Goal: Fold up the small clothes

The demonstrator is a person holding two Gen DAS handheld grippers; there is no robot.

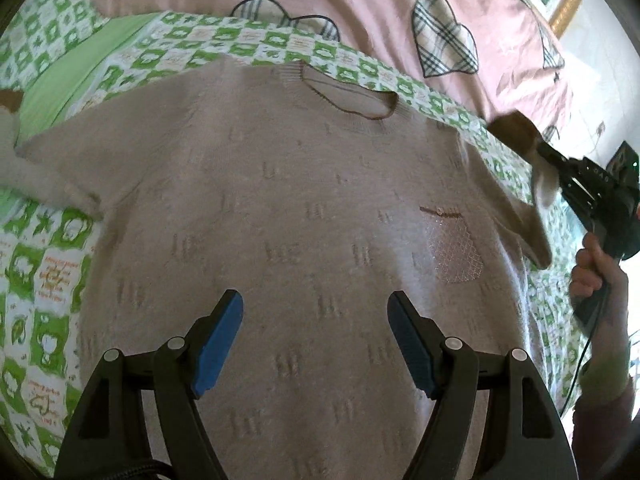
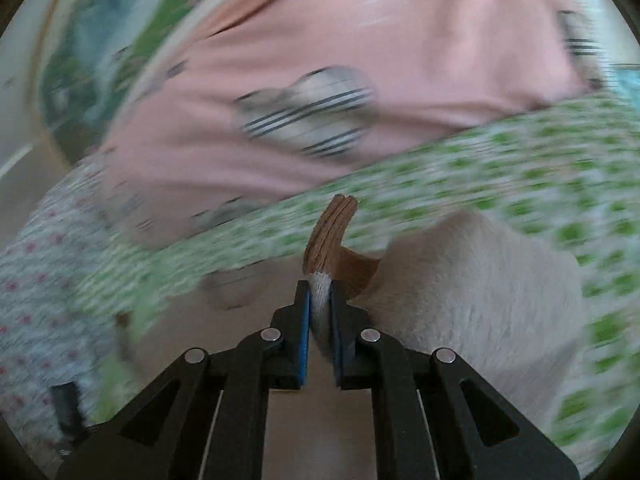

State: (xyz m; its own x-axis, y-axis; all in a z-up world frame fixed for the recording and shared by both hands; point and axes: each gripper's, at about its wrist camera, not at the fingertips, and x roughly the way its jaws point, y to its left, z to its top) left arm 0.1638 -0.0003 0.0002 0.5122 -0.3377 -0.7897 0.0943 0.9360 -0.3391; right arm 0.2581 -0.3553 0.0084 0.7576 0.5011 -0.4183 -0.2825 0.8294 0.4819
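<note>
Green-checked bedsheet (image 1: 48, 264) has the sweater (image 1: 304, 208) flat under your wide-open, empty left gripper (image 1: 316, 340). Right gripper (image 2: 320, 300) is pinching the brown sleeve cuff (image 2: 330, 232); folding's barely begun.

The only lettering is on the green-and-white checked sheet (image 1: 48, 268): its white squares at the left edge of the left wrist view carry a few short lines of small orange print, too small and blurred to read. In the right wrist view the same sheet (image 2: 500, 160) is smeared by motion and nothing on it can be made out. No label, brand, number or sign is legible elsewhere.
</note>
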